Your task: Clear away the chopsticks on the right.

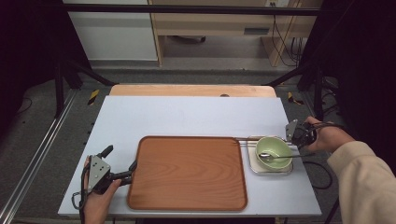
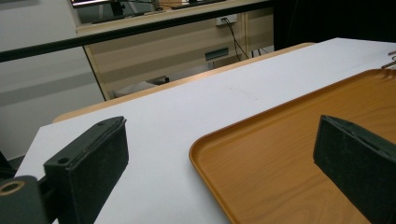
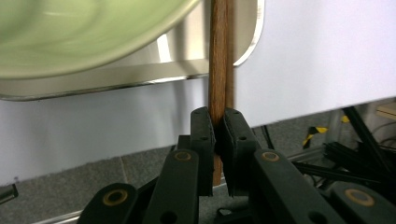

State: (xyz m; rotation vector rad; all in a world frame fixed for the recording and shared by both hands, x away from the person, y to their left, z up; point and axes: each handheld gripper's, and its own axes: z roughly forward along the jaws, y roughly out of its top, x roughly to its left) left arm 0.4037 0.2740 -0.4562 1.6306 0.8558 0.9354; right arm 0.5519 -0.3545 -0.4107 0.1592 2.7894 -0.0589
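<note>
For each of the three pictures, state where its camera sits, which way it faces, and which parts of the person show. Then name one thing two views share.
High view: above the person's side, looking forward and down on the white table; both hands show, with the left tool and right tool.
Left gripper view: rides the left tool, facing along its open jaws over the brown wooden tray.
Right gripper view: rides the right tool, shut on the brown wooden chopsticks beside the pale green bowl.
Shared: high and left gripper views both show the tray.
</note>
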